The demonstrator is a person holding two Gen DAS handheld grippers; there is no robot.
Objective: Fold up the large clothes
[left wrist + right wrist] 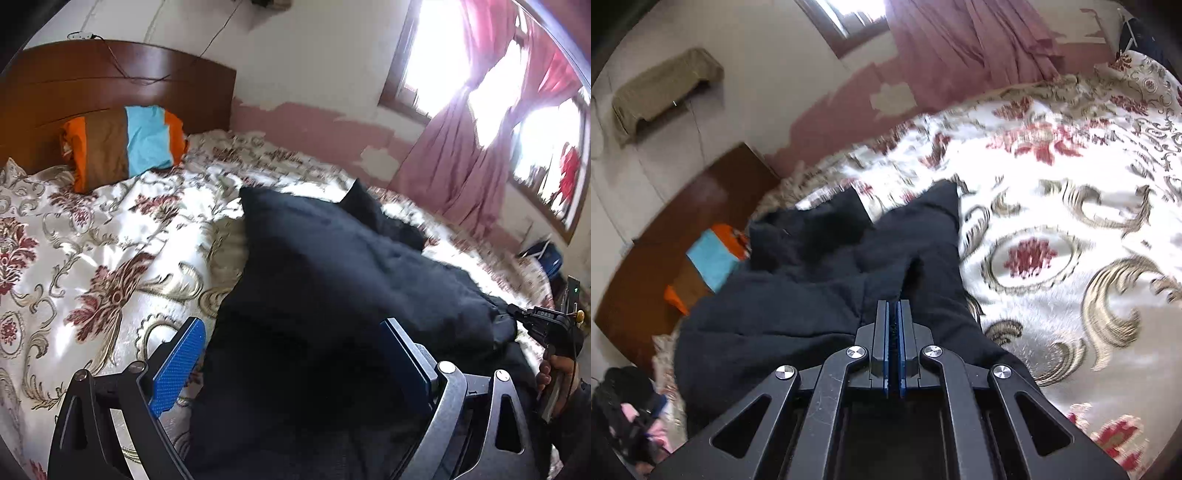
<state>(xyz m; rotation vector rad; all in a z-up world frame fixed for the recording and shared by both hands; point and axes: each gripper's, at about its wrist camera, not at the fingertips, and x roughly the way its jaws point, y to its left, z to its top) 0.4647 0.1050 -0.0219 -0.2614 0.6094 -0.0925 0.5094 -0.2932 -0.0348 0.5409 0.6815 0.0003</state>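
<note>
Floral-covered bed (110, 236), black garment (332, 277), striped pillow (125, 144) at headboard

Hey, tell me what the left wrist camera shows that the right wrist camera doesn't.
Only the left wrist view shows the left gripper, open over the black garment, the bright window, and the right gripper from the side.

Only the right wrist view shows the right gripper shut on the garment, an olive cloth on a wall shelf, and a dark and pink bundle at the bed's edge.

Both show the garment, the floral bedspread, the striped pillow, the headboard and the pink curtain.
</note>
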